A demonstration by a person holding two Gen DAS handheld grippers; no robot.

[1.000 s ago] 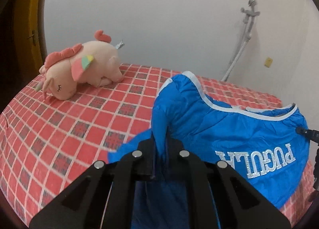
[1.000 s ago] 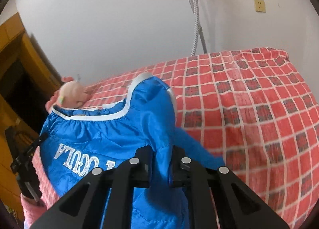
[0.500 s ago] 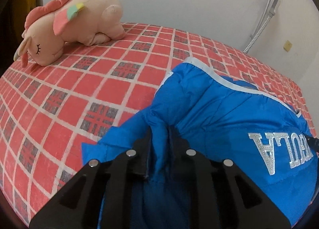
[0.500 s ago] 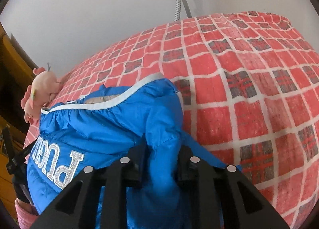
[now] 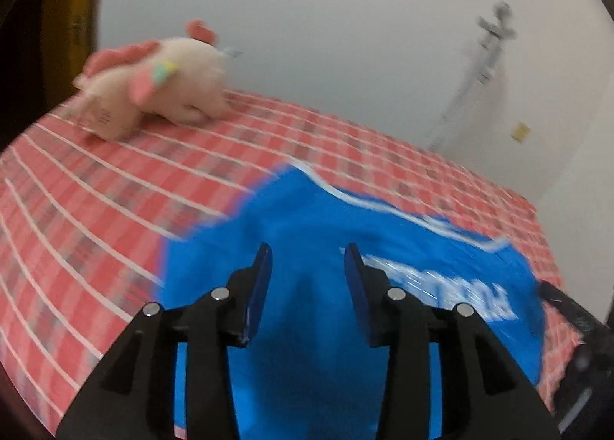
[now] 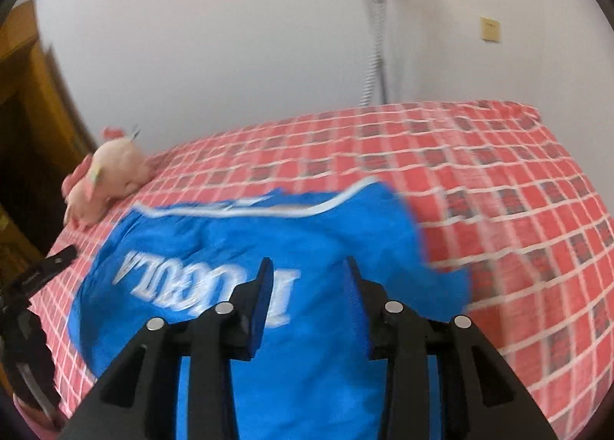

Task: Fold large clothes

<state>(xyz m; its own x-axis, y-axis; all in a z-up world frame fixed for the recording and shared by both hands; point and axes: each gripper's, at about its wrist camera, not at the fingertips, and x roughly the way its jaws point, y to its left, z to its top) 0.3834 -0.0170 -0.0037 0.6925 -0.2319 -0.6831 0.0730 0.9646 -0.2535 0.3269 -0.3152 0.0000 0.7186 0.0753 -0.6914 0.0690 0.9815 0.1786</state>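
Now the blue jacket (image 6: 238,240) lies with its lettering upside down.

Two wrist cameras look steeply down along their fingers, close over a bed (image 5: 96,210). Both share the blue jacket (image 5: 307,233) (image 6: 238,240) and plush toy (image 5: 161,83) (image 6: 107,175)

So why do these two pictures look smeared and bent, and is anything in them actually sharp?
Left wrist view: motion blur streaks the checked bedspread, plush toy and blue jacket; only the left gripper is crisp. Right wrist view: milder blur, the jacket's lettering smeared, the right gripper sharp. Both fisheye lenses bow the bed and darken the corners.
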